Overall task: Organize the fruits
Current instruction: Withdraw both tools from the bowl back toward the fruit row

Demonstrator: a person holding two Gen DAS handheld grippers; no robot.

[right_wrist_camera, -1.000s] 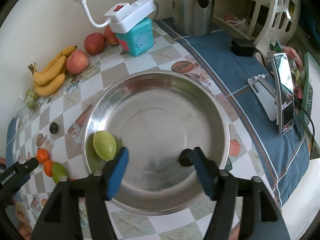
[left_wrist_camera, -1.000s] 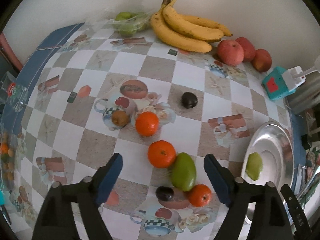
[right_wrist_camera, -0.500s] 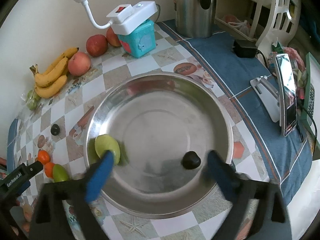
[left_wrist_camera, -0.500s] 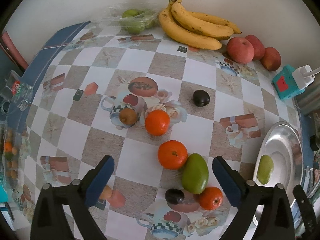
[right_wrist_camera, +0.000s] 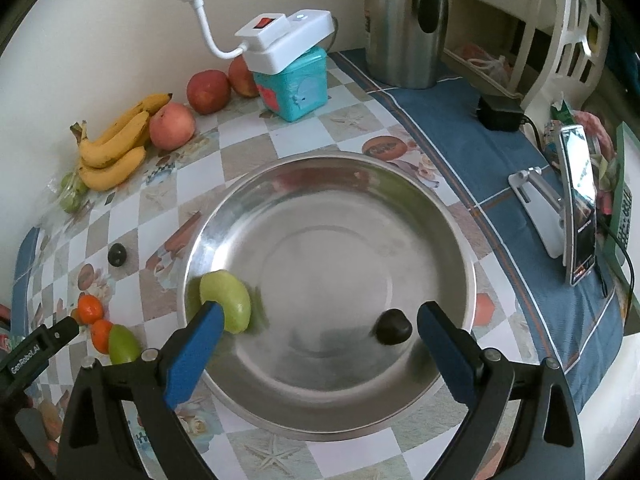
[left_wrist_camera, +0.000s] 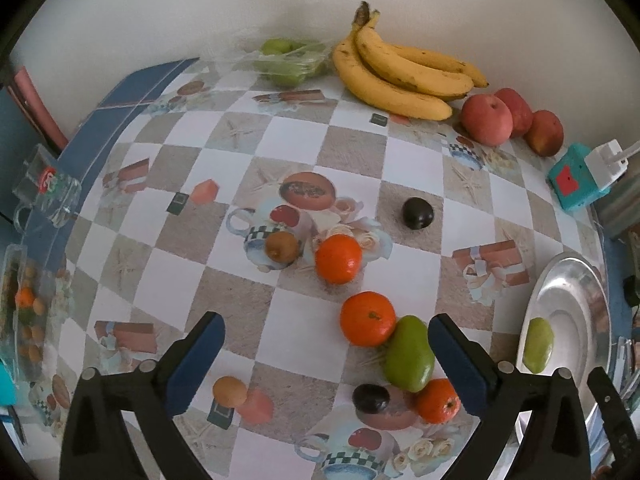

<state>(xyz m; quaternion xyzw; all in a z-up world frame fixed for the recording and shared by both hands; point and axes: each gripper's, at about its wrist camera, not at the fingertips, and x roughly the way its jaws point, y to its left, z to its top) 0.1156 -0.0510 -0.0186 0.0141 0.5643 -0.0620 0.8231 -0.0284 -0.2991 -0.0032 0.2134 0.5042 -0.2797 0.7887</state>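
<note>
My right gripper [right_wrist_camera: 318,316] is open and empty above the steel bowl [right_wrist_camera: 400,184]. In the bowl lie a light green mango [right_wrist_camera: 230,300] at the left and a dark plum [right_wrist_camera: 394,326] at the front right. My left gripper [left_wrist_camera: 326,338] is open and empty above the table. Near it lie three oranges [left_wrist_camera: 367,319], a green mango [left_wrist_camera: 410,354] and a dark plum [left_wrist_camera: 371,398]. Another dark plum [left_wrist_camera: 417,213], two kiwis [left_wrist_camera: 282,246], bananas [left_wrist_camera: 400,76] and red apples [left_wrist_camera: 486,120] lie further off. The bowl shows at the right edge [left_wrist_camera: 576,280].
A teal box with a white power strip [right_wrist_camera: 296,80] and a steel kettle [right_wrist_camera: 404,20] stand behind the bowl. A phone on a stand [right_wrist_camera: 576,208] is at the right. A bag of green fruit [left_wrist_camera: 288,60] is by the wall. A glass mug [left_wrist_camera: 44,192] is at the left edge.
My right gripper has opened and let the dark plum drop into the bowl, then drawn back. My left gripper has pulled back and up from the fruit.
</note>
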